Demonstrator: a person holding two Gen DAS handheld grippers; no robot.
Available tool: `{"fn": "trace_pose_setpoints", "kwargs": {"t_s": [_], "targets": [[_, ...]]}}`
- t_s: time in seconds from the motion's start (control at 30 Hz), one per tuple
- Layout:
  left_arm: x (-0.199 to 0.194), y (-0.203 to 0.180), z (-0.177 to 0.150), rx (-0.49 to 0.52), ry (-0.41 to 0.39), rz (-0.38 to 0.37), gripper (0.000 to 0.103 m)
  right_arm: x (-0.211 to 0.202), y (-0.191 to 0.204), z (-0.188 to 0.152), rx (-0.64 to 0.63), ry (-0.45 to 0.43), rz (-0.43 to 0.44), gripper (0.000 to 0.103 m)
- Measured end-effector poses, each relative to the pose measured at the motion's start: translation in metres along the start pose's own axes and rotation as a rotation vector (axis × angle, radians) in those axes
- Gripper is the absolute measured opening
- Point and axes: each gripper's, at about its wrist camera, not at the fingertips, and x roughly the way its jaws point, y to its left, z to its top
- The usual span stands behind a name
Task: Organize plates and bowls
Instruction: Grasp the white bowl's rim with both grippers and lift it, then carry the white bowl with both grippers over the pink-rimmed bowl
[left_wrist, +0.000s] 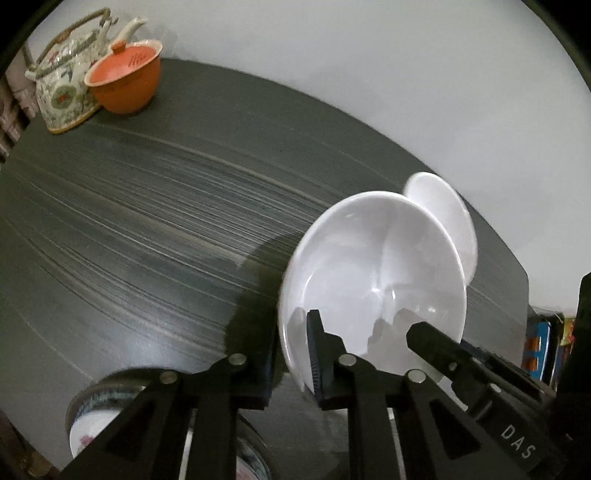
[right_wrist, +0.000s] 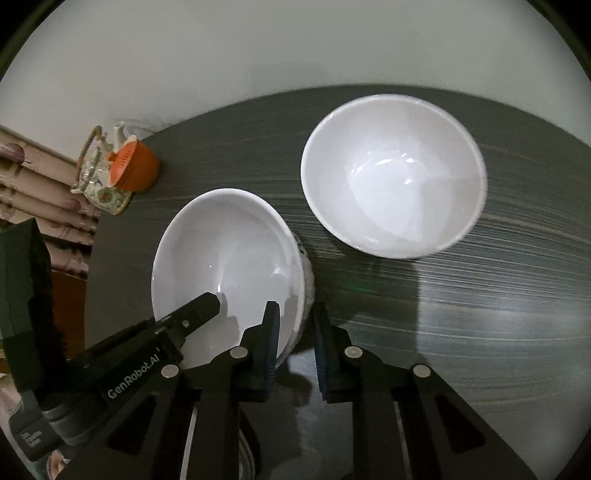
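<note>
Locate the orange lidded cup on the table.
The orange lidded cup stands at the table's far left corner, right beside the patterned teapot; the right wrist view shows the pair at mid-left.

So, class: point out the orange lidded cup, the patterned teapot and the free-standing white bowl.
Orange lidded cup (left_wrist: 127, 86): left wrist view, its side wall.
Patterned teapot (left_wrist: 61, 96): left wrist view, its body.
Free-standing white bowl (right_wrist: 393, 177): right wrist view, inner floor.

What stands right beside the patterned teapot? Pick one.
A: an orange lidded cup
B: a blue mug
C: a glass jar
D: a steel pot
A: the orange lidded cup stands right against the teapot at the far corner of the table.
</note>
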Motion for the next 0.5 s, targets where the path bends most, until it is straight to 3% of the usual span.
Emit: {"fn": "trace_pose_setpoints", "kwargs": {"t_s": [0.5], "targets": [[-0.090, -0.064, -0.069, 0.117, -0.065, -0.055, 0.016, -0.113, -0.022, -0.060, 0.021, -0.137, -0.010, 0.017]]}}
